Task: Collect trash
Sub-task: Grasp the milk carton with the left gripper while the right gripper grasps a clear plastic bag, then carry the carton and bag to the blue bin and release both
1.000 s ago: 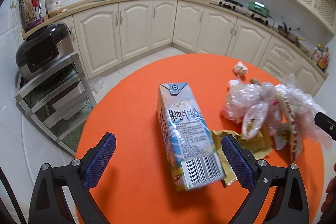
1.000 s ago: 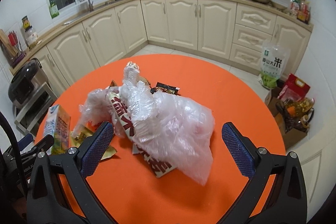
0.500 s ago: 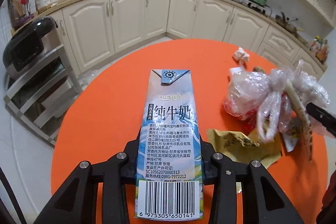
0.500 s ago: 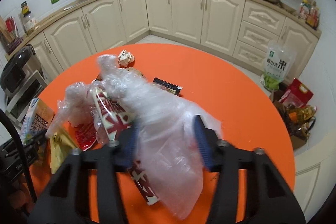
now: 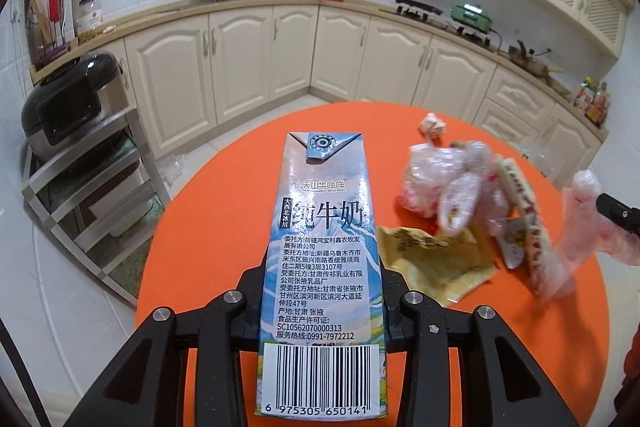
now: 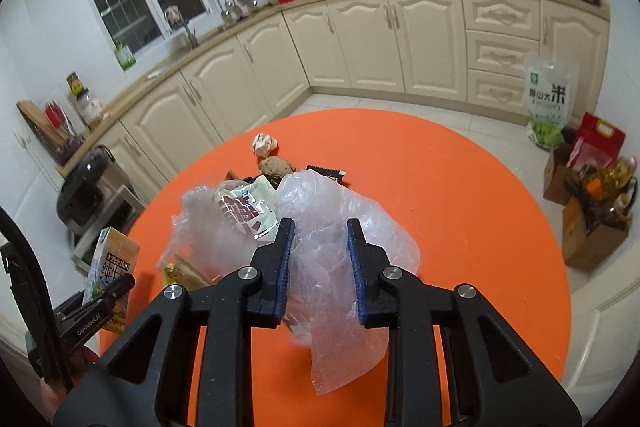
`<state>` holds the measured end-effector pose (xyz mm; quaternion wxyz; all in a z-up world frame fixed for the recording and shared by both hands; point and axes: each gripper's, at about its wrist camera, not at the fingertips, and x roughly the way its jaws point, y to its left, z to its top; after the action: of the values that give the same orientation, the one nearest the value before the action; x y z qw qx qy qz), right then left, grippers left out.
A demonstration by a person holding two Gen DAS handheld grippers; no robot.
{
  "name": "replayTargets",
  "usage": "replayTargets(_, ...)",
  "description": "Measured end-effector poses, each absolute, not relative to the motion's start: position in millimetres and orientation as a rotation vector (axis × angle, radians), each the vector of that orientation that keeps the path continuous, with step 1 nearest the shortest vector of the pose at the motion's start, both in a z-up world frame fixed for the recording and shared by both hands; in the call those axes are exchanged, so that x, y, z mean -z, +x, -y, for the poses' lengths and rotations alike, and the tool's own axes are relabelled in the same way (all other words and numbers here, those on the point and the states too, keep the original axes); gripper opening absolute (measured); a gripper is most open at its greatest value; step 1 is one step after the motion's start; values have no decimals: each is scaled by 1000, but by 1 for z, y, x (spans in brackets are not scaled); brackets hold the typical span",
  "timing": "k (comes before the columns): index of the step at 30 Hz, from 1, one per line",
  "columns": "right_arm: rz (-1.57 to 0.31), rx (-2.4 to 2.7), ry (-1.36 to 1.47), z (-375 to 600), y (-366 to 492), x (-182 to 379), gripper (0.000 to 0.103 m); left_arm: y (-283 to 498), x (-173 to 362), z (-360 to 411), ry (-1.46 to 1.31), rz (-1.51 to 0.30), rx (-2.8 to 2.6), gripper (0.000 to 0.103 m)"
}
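On the round orange table [image 5: 224,219] my left gripper [image 5: 322,283] is shut on a blue-and-white milk carton [image 5: 324,247], its barcode end nearest the camera. The right wrist view shows that carton [image 6: 114,259] at the table's left edge. My right gripper [image 6: 319,231] is closing, its blue pads pressing a clear plastic bag [image 6: 328,195] bunched between them. A red-and-white snack packet [image 6: 244,211] shows through the bag. The bag [image 5: 452,183] lies right of the carton in the left wrist view.
A yellow wrapper [image 5: 436,259], a crumpled paper ball [image 6: 264,143], a brown lump [image 6: 276,167] and a dark wrapper [image 6: 326,173] lie around the bag. A rice cooker on a metal rack [image 5: 68,107] stands left; a rice sack [image 6: 550,103] and boxes [image 6: 592,219] sit on the floor right.
Both grippers stood open a second ago. The left one has moved onto the carton and shut on it. The right one has closed on the plastic bag and shifted with it.
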<state>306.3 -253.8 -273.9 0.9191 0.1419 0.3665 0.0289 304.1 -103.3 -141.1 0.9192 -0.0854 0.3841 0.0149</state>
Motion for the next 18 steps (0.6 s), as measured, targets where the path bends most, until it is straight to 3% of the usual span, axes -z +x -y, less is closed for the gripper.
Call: replayTargets(18, -598, -62, 358, 288, 206, 230, 24, 103, 114, 135, -75, -618, 204, 35)
